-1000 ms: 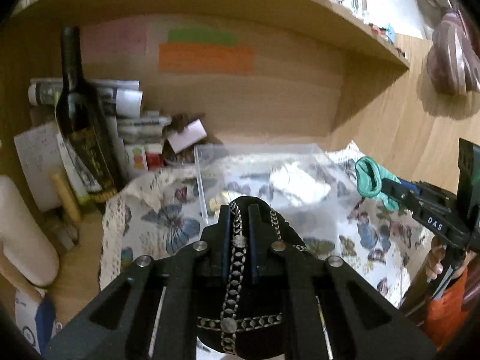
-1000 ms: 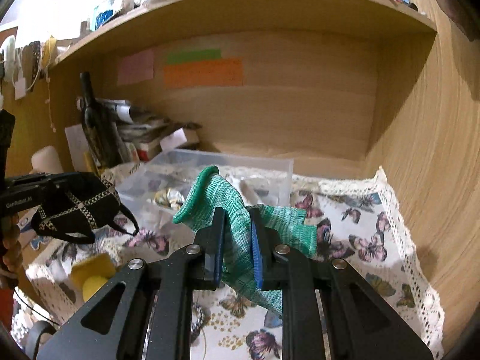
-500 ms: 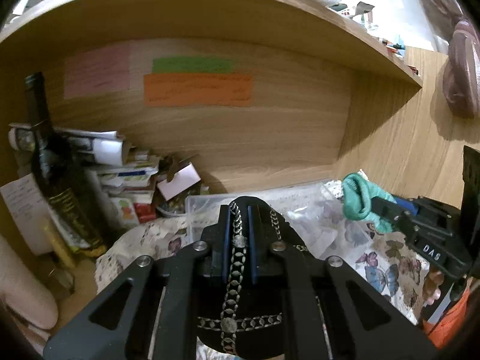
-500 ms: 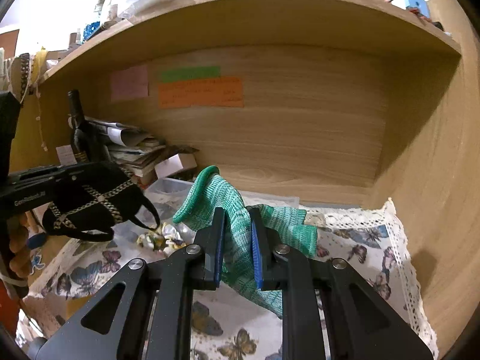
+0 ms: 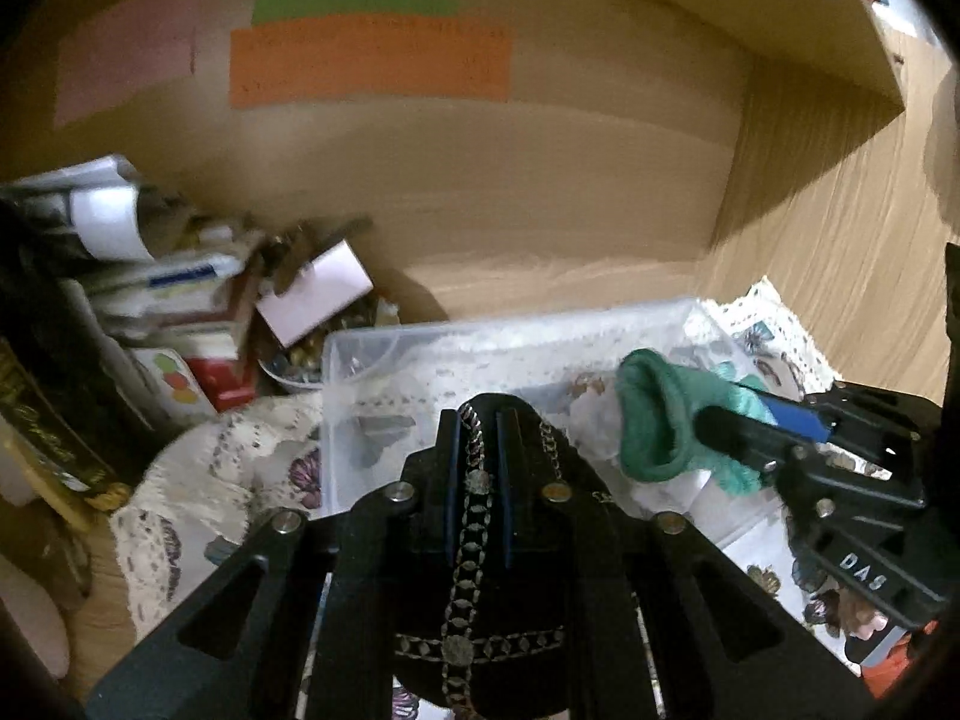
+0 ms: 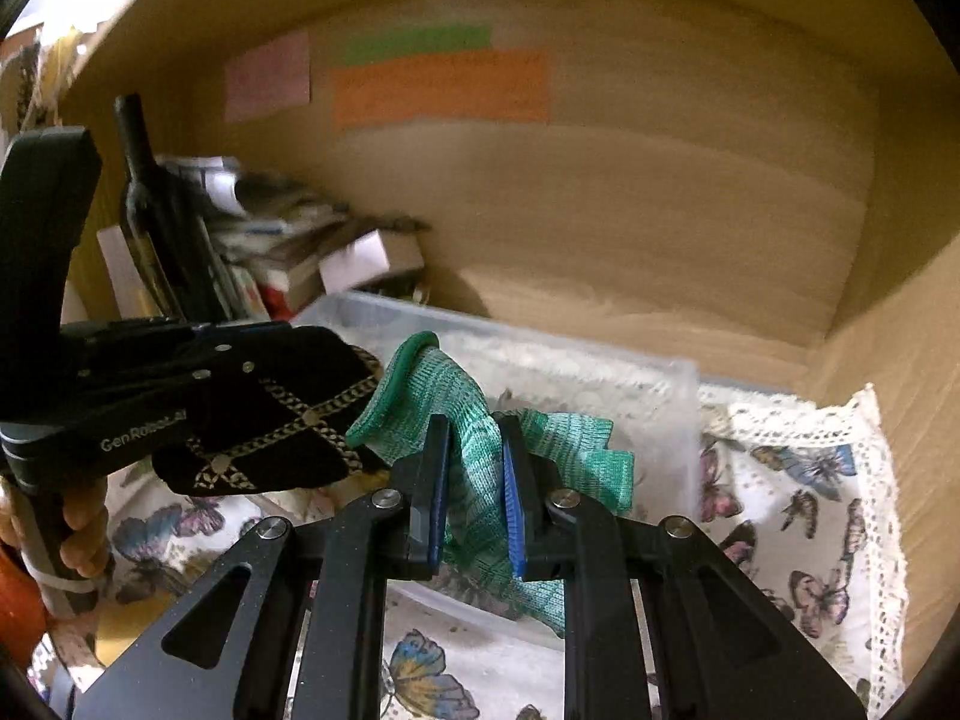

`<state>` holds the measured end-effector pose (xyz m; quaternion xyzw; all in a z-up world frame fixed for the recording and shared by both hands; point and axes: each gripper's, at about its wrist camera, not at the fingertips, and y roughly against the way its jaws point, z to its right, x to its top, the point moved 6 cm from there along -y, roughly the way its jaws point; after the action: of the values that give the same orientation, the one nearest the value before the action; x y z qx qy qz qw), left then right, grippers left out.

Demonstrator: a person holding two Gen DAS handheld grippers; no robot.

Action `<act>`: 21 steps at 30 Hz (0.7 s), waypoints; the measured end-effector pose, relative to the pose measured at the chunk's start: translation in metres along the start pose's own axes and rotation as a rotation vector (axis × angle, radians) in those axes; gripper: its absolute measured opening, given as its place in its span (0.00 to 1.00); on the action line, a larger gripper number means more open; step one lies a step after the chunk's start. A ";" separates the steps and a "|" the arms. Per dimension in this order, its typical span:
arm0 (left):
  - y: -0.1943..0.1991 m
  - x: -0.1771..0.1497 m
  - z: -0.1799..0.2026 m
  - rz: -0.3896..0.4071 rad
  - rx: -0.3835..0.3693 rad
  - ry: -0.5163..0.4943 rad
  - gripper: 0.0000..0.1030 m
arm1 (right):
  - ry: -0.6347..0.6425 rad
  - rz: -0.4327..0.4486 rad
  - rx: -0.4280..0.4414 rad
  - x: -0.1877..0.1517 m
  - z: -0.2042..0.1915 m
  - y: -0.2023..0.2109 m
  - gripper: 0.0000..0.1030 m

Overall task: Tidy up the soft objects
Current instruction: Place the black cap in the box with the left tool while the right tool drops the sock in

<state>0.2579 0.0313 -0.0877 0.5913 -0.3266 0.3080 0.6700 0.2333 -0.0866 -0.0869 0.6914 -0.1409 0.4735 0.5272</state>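
My left gripper (image 5: pixel 478 420) is shut on a black pouch with a beaded chain trim (image 5: pixel 480 588); it also shows in the right wrist view (image 6: pixel 264 420). My right gripper (image 6: pixel 473 426) is shut on a green knitted glove (image 6: pixel 462 396), which also shows in the left wrist view (image 5: pixel 660 420). Both grippers hold their items above a clear plastic bin (image 5: pixel 420 348), also in the right wrist view (image 6: pixel 600 360), that stands on a butterfly-print cloth (image 6: pixel 798 492). The bin holds crumpled white and shiny things.
A dark wine bottle (image 6: pixel 144 222) and a pile of papers and boxes (image 5: pixel 180 300) stand at the back left. Wooden shelf walls close in behind and to the right (image 6: pixel 660 210). Coloured paper notes (image 5: pixel 366 60) hang on the back wall.
Both grippers have moved forward and closer together over the clear bin, each still holding its item. The views are blurred with motion.
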 end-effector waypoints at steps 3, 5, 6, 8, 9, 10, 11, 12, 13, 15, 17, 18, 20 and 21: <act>-0.008 -0.004 0.002 -0.025 -0.010 -0.004 0.10 | 0.013 -0.052 0.003 -0.007 -0.001 -0.013 0.14; -0.011 -0.006 0.004 -0.041 -0.016 -0.012 0.10 | 0.023 -0.081 -0.001 -0.011 -0.003 -0.021 0.14; -0.013 -0.007 0.005 -0.049 -0.014 -0.019 0.10 | 0.028 -0.093 0.000 -0.012 -0.004 -0.024 0.14; -0.015 -0.008 0.006 -0.065 -0.015 -0.024 0.10 | 0.037 -0.107 -0.006 -0.014 -0.005 -0.027 0.16; -0.015 -0.009 0.006 -0.070 -0.018 -0.022 0.11 | 0.045 -0.112 -0.010 -0.015 -0.006 -0.028 0.17; -0.014 -0.009 0.006 -0.070 -0.021 -0.019 0.13 | 0.054 -0.115 -0.014 -0.016 -0.007 -0.028 0.17; -0.013 -0.009 0.005 -0.069 -0.019 -0.016 0.15 | 0.062 -0.114 -0.023 -0.017 -0.008 -0.028 0.17; -0.011 -0.008 0.004 -0.065 -0.021 -0.012 0.16 | 0.070 -0.115 -0.029 -0.017 -0.008 -0.027 0.18; -0.010 -0.007 0.003 -0.063 -0.025 -0.008 0.17 | 0.078 -0.112 -0.033 -0.016 -0.009 -0.026 0.19; -0.006 -0.005 0.003 -0.057 -0.028 -0.004 0.17 | 0.087 -0.107 -0.040 -0.016 -0.009 -0.024 0.25; 0.000 -0.004 0.004 -0.047 -0.026 -0.005 0.23 | 0.090 -0.098 -0.051 -0.014 -0.009 -0.021 0.33; 0.003 -0.003 0.004 -0.042 -0.024 -0.005 0.26 | 0.091 -0.093 -0.056 -0.013 -0.009 -0.021 0.42; 0.009 -0.002 0.006 -0.030 -0.023 -0.008 0.35 | 0.088 -0.076 -0.066 -0.011 -0.008 -0.015 0.54; 0.014 -0.001 0.008 -0.019 -0.023 -0.013 0.36 | 0.083 -0.059 -0.072 -0.008 -0.006 -0.010 0.59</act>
<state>0.2455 0.0253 -0.0792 0.5887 -0.3288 0.2936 0.6776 0.2328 -0.0795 -0.0998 0.6555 -0.1154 0.4806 0.5710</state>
